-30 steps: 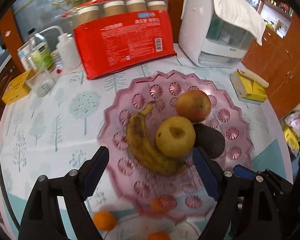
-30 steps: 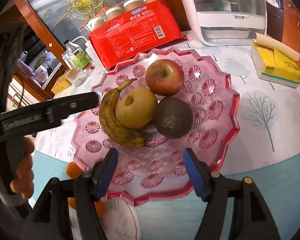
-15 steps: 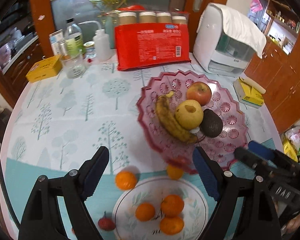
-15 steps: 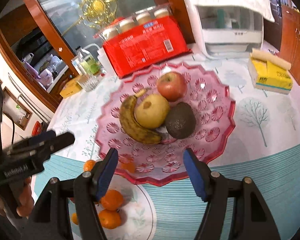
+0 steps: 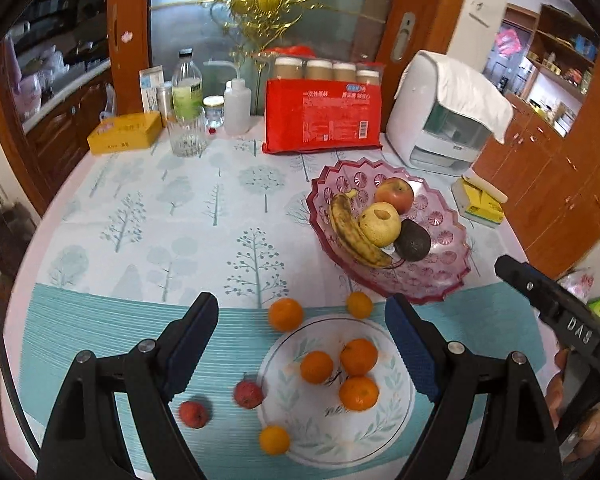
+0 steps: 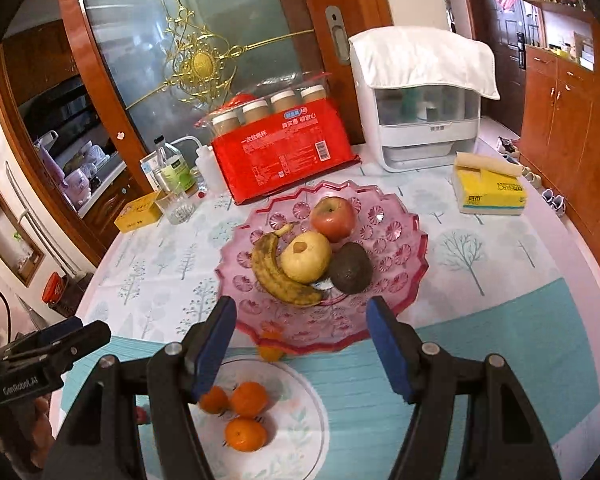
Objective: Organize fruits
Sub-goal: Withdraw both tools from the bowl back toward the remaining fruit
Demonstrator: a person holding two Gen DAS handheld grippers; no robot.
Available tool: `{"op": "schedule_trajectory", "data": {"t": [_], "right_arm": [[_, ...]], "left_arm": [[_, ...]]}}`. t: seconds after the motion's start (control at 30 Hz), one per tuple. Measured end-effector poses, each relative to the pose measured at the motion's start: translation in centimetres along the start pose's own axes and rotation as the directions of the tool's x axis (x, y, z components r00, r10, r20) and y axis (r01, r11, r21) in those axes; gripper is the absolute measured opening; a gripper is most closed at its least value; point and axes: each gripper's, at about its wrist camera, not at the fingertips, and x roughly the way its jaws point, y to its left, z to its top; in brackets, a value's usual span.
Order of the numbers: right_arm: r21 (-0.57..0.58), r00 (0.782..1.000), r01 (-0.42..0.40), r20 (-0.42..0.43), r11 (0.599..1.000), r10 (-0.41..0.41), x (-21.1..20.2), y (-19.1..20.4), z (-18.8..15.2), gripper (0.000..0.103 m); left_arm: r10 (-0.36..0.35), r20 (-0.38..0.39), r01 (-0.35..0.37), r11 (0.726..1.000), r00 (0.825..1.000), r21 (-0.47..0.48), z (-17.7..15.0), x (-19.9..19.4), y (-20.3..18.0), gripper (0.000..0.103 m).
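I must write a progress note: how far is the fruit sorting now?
Done: three oranges lie on the white plate; four fruits fill the pink bowl. In hand: nothing, both hand-held grippers are open. Left: three loose oranges and two red fruits on the cloth.

Two black grippers, left (image 5: 302,342) and right (image 6: 300,346), each with angular plastic arms ending in blue ribbed pads (image 5: 410,350). Silver screw heads (image 5: 454,346) at the joints, two per side. White lettering "DAS" along the right gripper's body as seen from the left camera, "GenRobot.AI" on the left one's body in the right camera's view
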Motion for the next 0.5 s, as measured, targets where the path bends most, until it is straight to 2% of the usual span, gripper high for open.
{"op": "schedule_trajectory", "data": {"t": [0.1,0.17,0.5], "right_arm": [[0.008,1.000,0.009,0.025,1.000,-0.009,-1.5,1.1,-0.8,0.068],[0.009,0.999,0.012,0.043,1.000,-0.013,-2.5,2.0,-1.4,0.068],[-0.107,0.993,0.083,0.090,0.991,-0.073,-5.4,7.3,-4.2,0.068]], "left_arm": [[0.031,0.019,-0.032,0.996,0.999,0.080,-1.2,-1.7,0.2,0.085],[0.024,0.019,-0.026,0.995,1.000,0.092,-2.0,-2.6,0.8,0.085],[0.011,-0.010,-0.010,0.998,1.000,0.055,-5.4,-4.5,5.2,0.085]]}}
